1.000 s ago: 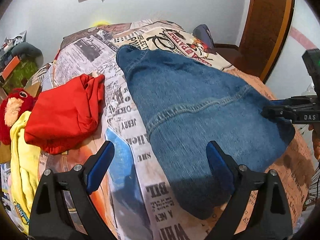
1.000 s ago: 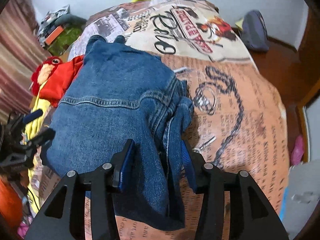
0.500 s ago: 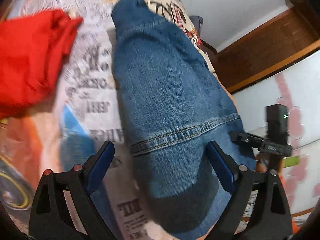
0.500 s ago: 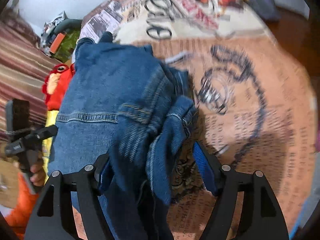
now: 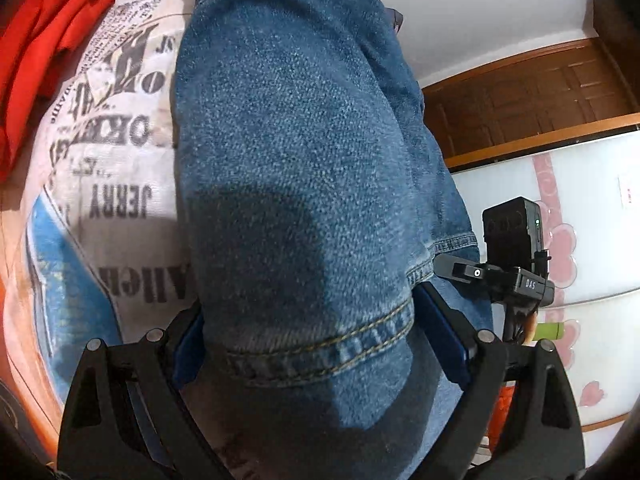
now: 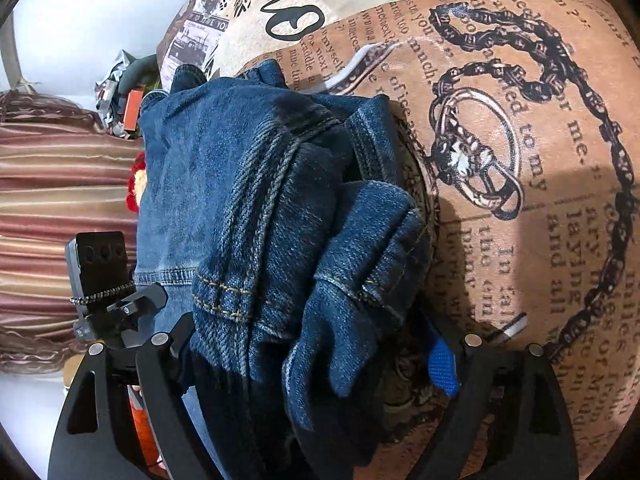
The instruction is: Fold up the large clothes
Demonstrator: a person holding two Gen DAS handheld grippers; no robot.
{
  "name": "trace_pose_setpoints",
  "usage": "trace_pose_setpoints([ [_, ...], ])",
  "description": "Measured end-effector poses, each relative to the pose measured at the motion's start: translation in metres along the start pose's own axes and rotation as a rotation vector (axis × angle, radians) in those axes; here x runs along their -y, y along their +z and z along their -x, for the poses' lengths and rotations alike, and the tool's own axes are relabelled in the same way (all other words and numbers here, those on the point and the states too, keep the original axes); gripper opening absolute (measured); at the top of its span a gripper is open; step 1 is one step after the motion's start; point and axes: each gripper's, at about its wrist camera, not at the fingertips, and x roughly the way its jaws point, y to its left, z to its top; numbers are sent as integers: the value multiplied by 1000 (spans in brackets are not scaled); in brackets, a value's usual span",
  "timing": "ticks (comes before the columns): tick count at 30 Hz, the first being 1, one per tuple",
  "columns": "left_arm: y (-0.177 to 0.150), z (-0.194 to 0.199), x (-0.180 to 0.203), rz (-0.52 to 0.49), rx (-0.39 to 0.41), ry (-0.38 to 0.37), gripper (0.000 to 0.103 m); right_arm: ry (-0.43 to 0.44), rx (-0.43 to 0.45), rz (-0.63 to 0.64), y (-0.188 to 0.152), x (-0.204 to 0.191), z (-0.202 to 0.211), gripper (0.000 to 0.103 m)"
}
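The jeans (image 5: 304, 152) are coarse, matt blue denim with tan topstitched seams. Beneath them the bedspread (image 6: 532, 208) is smooth printed cloth. At upper left of the left wrist view, a red garment (image 5: 44, 40) looks soft and matt. The door (image 5: 532, 100) is glossy brown wood.

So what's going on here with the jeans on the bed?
A person with a gripper in each hand is folding a pair of blue jeans on a bed with a newspaper-print cover. The left gripper stands wide open around the denim near a stitched seam. The right gripper has just been opening; bunched denim lies between its jaws, unclamped. Red clothing lies beside the jeans.
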Motion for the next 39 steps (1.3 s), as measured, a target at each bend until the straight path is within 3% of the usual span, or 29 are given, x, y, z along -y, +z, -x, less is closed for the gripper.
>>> trace_pose_setpoints([
  [2, 0, -2, 6, 2, 1, 9, 87, 12, 9, 2, -3, -3, 1, 77],
  [4, 1, 1, 11, -21, 8, 28, 80, 22, 19, 9, -7, -11, 4, 63],
  [8, -1, 20, 25, -67, 48, 37, 62, 1, 44, 90, -14, -39, 12, 49],
  [12, -8, 48, 45, -155, 104, 74, 54, 20, 63, 145, -18, -71, 19, 38],
  [19, -12, 127, 65, -202, 262, 60, 50, 45, 136, 241, -19, -143, 28, 37],
  [25, -9, 209, 58, -234, 385, 68, 50, 71, 210, 350, -11, -213, 23, 37],
  [32, 17, 281, 23, -227, 495, 109, 50, 121, 248, 415, 7, -261, -5, 37],
  [39, 53, 306, -42, -183, 523, 173, 50, 160, 232, 407, 40, -287, -67, 37],
])
